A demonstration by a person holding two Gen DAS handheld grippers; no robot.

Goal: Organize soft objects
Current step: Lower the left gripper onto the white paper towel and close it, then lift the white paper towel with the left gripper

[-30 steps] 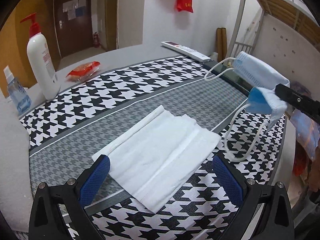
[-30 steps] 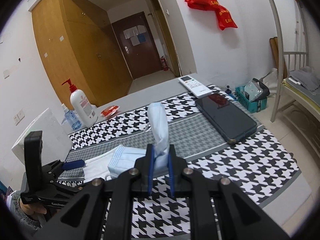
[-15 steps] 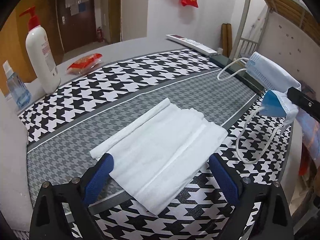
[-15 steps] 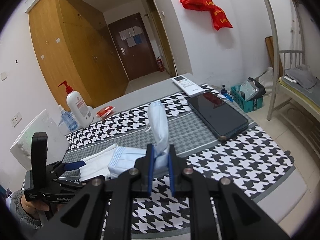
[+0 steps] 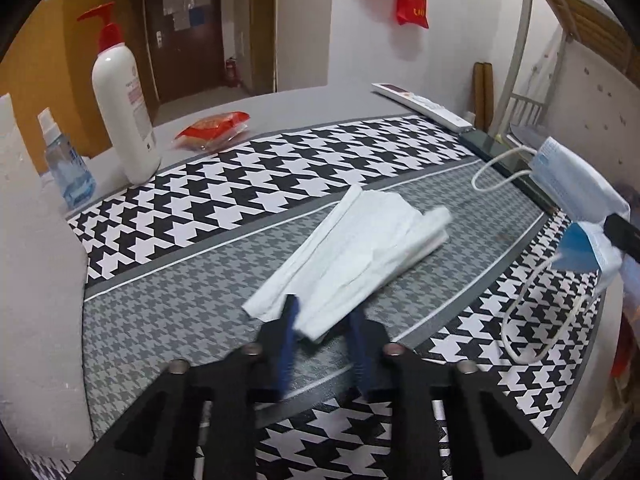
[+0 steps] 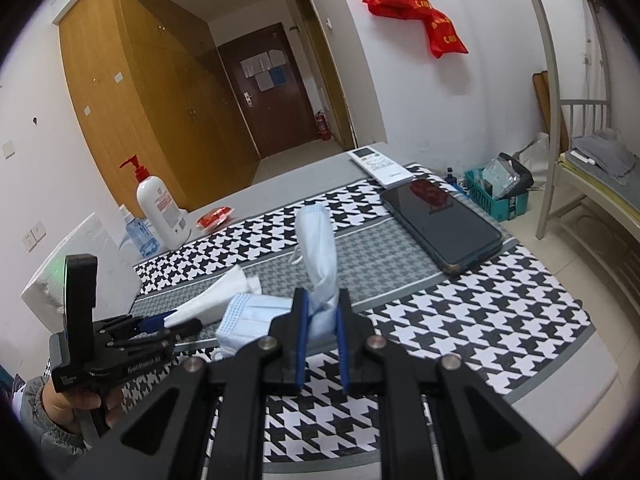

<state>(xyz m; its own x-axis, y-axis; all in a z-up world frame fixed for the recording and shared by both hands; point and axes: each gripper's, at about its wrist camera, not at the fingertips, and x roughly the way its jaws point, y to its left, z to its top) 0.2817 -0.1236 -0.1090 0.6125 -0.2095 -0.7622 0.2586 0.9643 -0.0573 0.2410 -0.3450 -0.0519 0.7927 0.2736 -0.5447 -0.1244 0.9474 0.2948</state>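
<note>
Both claws grip soft items over the bench.

The left claw (image 5: 324, 322) pinches the near corner of the white cloth (image 5: 352, 256), which lies bunched on the grey band of the houndstooth mat (image 5: 224, 200). The right claw (image 6: 320, 322) is clamped on a blue face mask (image 6: 318, 256), held above the bench (image 5: 280, 104) beside a dark phone (image 6: 440, 228).

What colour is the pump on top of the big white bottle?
Red. The pump on the white bottle shows best in the left wrist view.
</note>
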